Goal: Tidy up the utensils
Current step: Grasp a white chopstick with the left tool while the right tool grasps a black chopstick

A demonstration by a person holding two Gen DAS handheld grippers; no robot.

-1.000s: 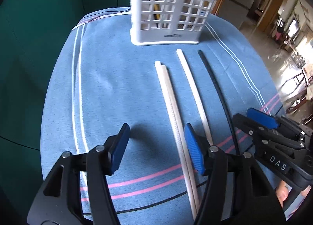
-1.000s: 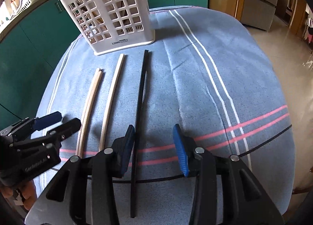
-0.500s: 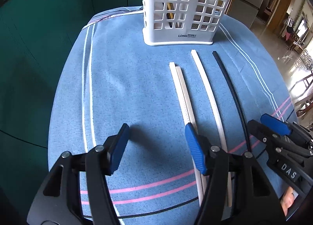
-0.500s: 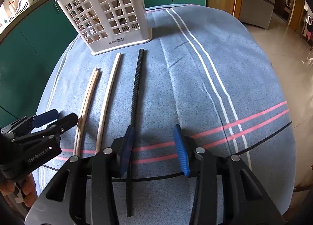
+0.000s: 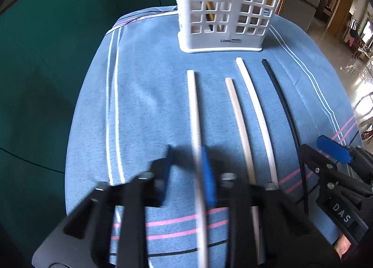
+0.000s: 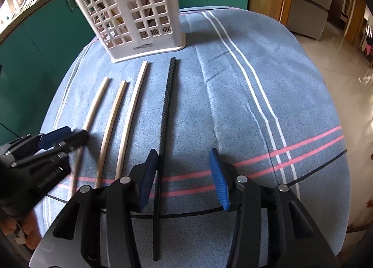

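Chopsticks lie side by side on the blue striped cloth (image 6: 233, 109) over the bench, their far ends toward the white slotted utensil holder (image 6: 137, 18), presumably so each can be lifted and dropped in. The left tool (image 5: 186, 170) is closing on the leftmost pale chopstick (image 5: 193, 104), which runs between its blue pads; whether they press it yet is blurred. The right tool (image 6: 184, 174) is closing with the black chopstick (image 6: 166, 109) just inside its left pad, not yet gripped.
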